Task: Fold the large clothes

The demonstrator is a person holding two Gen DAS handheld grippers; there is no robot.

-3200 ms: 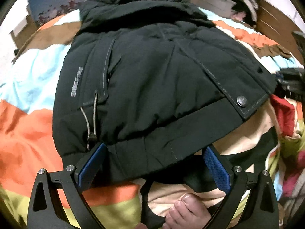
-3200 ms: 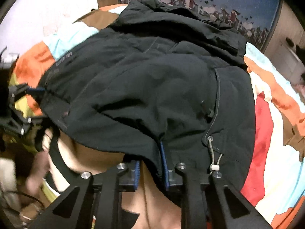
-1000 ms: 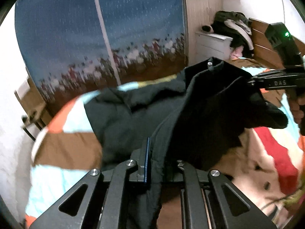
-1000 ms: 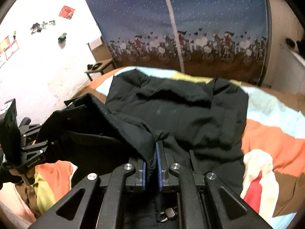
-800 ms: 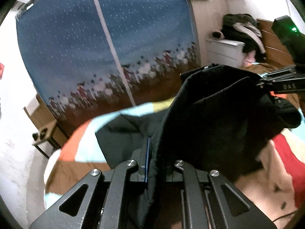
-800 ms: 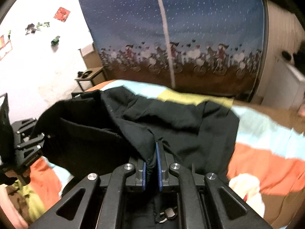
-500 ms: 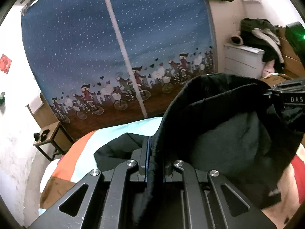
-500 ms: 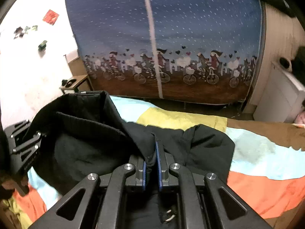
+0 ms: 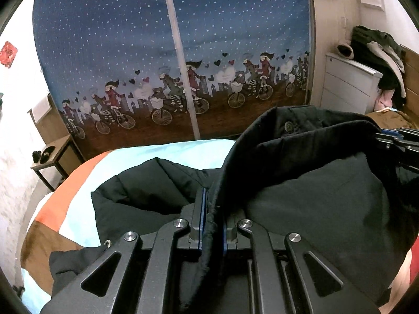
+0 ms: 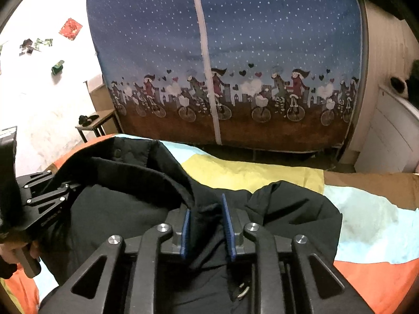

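Observation:
A large black padded jacket [image 9: 314,183] lies on a bed, its lower hem folded up over its upper part. My left gripper [image 9: 212,209] is shut on the jacket's hem edge and holds it lifted. In the right wrist view the jacket [image 10: 117,209] hangs between both grippers. My right gripper [image 10: 205,225] has its blue pads [image 10: 227,225] parted, with hem fabric lying loosely between them. The left gripper shows at the left edge of the right wrist view [image 10: 44,201], the right gripper at the right edge of the left wrist view [image 9: 398,144].
The bed has a colourful patchwork cover [image 10: 366,222]. A blue fabric wardrobe with bicycle print [image 9: 170,65] stands beyond the bed's far end. A small wooden side table [image 9: 52,154] is at the left. White drawers with piled clothes [image 9: 348,86] are at the right.
Both grippers carried the jacket's hem up and forward over its upper part. The right gripper's pads, shut on the hem half a second ago, have now parted.

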